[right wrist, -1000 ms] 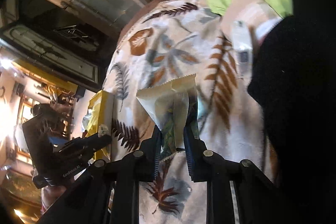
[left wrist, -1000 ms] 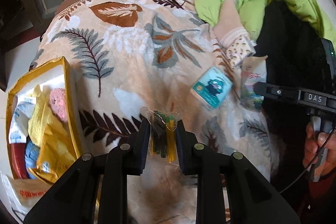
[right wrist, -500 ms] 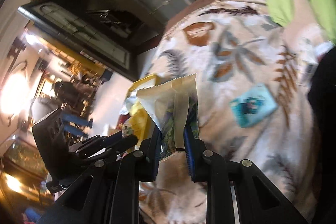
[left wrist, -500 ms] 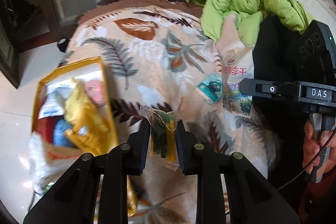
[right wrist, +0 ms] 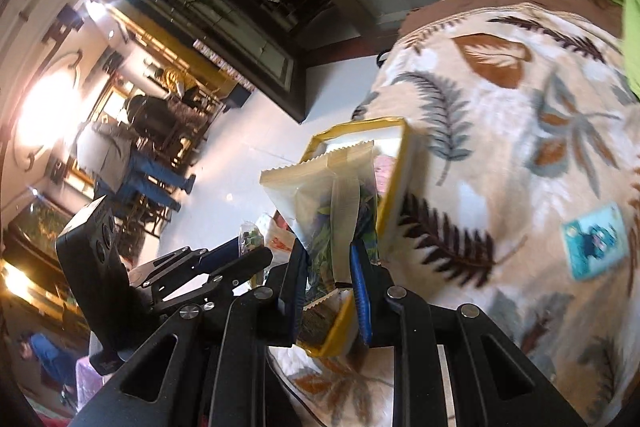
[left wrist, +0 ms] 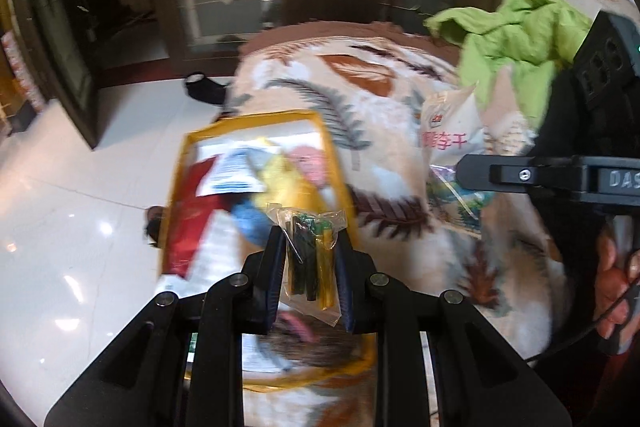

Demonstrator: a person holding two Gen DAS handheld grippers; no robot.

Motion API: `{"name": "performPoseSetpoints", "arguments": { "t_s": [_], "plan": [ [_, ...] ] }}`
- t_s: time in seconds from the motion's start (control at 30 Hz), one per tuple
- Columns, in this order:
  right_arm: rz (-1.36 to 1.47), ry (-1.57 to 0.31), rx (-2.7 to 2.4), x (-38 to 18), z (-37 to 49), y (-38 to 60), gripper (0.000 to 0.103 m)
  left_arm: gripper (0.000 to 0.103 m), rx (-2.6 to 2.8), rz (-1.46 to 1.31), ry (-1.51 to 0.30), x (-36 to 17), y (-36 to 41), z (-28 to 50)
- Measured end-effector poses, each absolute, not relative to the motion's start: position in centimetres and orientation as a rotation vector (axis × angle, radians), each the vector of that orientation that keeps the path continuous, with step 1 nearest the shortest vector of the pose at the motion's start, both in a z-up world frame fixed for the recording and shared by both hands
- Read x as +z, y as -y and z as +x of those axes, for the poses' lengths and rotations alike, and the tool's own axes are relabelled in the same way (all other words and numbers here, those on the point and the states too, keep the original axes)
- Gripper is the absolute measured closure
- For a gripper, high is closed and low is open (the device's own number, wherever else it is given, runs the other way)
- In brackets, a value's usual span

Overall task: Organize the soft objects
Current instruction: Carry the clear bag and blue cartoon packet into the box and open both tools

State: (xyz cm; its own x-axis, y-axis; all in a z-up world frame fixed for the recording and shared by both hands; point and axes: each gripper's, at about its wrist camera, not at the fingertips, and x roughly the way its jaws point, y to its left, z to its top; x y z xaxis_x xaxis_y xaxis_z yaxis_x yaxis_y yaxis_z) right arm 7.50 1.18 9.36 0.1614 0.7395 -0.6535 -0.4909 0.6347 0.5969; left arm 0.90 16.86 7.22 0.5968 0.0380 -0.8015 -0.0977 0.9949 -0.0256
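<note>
Left wrist view: the left gripper (left wrist: 310, 259) has its fingers narrowed onto a small clear packet (left wrist: 310, 255) with dark and yellow-green pieces inside. The packet stands upright between them, long axis running along the fingers, its top sticking out past the tips. The yellow box (left wrist: 176, 187), already part-filled with soft packs, lies directly ahead of and below those tips, at the near-left edge of the leaf-print blanket (left wrist: 384, 163). So the packet appears to hang over the box's near half, and a release here would likely land it inside. To the right, the right gripper (left wrist: 476, 171) reaches across with a white snack bag (left wrist: 448, 135); it is farther from the box than the left.

Right wrist view: the right gripper (right wrist: 330, 275) has its fingers clamped on the snack bag (right wrist: 332, 195), which stands tall, crimped top edge up, long axis again along the fingers. The box (right wrist: 394, 187) sits just behind and beyond the bag, partly hidden by it. The left gripper (right wrist: 240, 259) shows at lower left with its packet (right wrist: 250, 237) at the tips. A teal card (right wrist: 594, 245) lies on the blanket (right wrist: 500, 155) well right of the box.
</note>
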Motion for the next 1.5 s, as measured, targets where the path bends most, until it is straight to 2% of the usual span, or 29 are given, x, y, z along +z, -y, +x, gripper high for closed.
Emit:
{"name": "performPoseSetpoints", "arguments": {
  "t_s": [0.57, 0.77, 1.0, 1.13, 1.2, 1.27, 1.37, 1.43, 1.5],
  "plan": [
    [0.063, -1.161, 0.828, 5.8, 11.0, -10.9, 0.082, 0.082, 0.142, -0.237, -0.951, 2.8, -23.1, 4.1],
    [-0.054, -1.171, 0.766, 3.6, 12.5, -13.8, 0.081, 0.082, 0.125, -0.243, -0.981, 1.5, -23.2, 5.9],
    [-0.077, -1.182, 0.712, 1.3, 14.0, -14.7, 0.074, 0.081, 0.135, -0.260, -1.007, -0.7, -23.6, 7.5],
    [-0.031, -1.186, 0.718, 0.9, 14.2, -14.4, 0.068, 0.077, 0.149, -0.253, -1.004, -1.0, -23.4, 8.0],
    [0.009, -1.190, 0.738, 1.2, 14.1, -14.1, 0.068, 0.072, 0.144, -0.263, -1.000, -0.8, -23.5, 8.0],
    [0.073, -1.178, 0.769, 2.1, 14.0, -13.4, 0.068, 0.056, 0.120, -0.285, -0.987, -0.4, -23.6, 7.6],
    [0.112, -1.144, 0.794, 3.8, 13.5, -12.5, 0.059, 0.039, 0.110, -0.313, -0.958, 0.9, -23.9, 6.6],
    [0.121, -1.129, 0.802, 4.7, 13.1, -12.1, 0.057, 0.033, 0.129, -0.303, -0.941, 1.9, -24.0, 6.0],
    [0.148, -1.121, 0.811, 5.4, 12.6, -11.3, 0.057, 0.032, 0.134, -0.299, -0.930, 2.6, -24.2, 5.6]
  ]
}}
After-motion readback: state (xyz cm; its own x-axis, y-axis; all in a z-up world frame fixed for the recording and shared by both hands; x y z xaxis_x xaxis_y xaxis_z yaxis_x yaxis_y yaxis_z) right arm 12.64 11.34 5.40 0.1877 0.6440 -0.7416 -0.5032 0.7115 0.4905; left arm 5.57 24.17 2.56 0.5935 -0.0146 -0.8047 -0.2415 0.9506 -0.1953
